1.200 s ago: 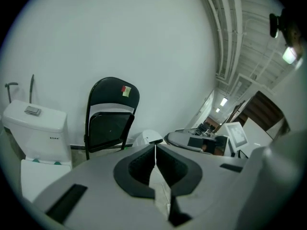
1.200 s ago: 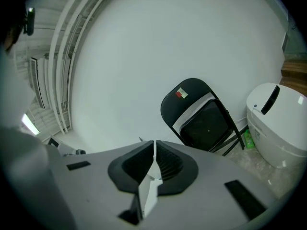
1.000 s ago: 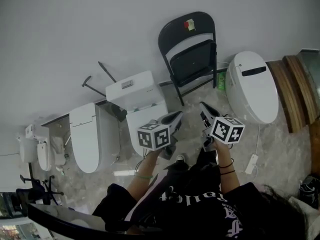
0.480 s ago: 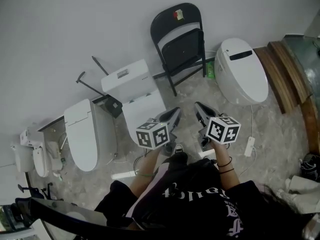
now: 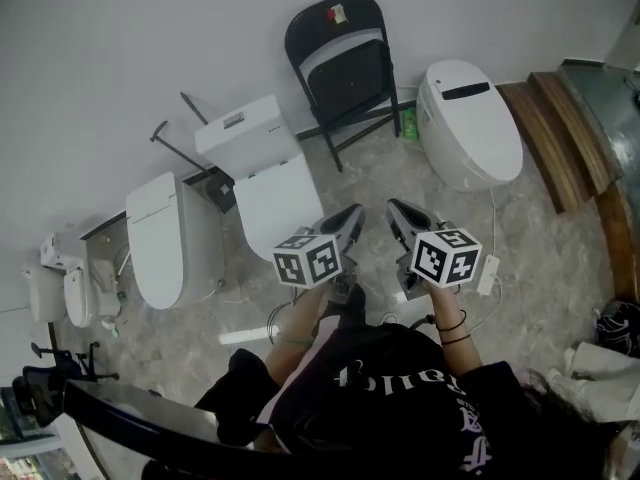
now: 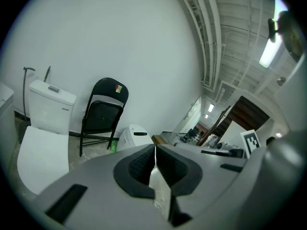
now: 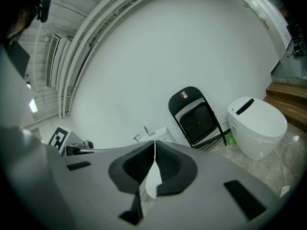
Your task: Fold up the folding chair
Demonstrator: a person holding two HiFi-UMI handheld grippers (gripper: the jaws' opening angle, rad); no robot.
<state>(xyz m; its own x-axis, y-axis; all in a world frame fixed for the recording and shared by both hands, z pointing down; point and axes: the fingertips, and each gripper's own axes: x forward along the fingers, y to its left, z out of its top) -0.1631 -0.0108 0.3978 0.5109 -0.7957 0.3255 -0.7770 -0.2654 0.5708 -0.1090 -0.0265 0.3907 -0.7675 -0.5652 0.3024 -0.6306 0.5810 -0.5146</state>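
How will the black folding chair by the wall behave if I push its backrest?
Probably stiff: the folding chair looks like a metal-tube frame. Its thin legs stand on a smooth, stone-look floor, so it may slide. It is tall and narrow, so a high push could tip it against the wall.

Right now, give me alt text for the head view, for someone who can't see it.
A black folding chair stands against a white wall between two white toilets, seen from above. Below, a person points the left gripper and right gripper, both shut and empty, toward it.
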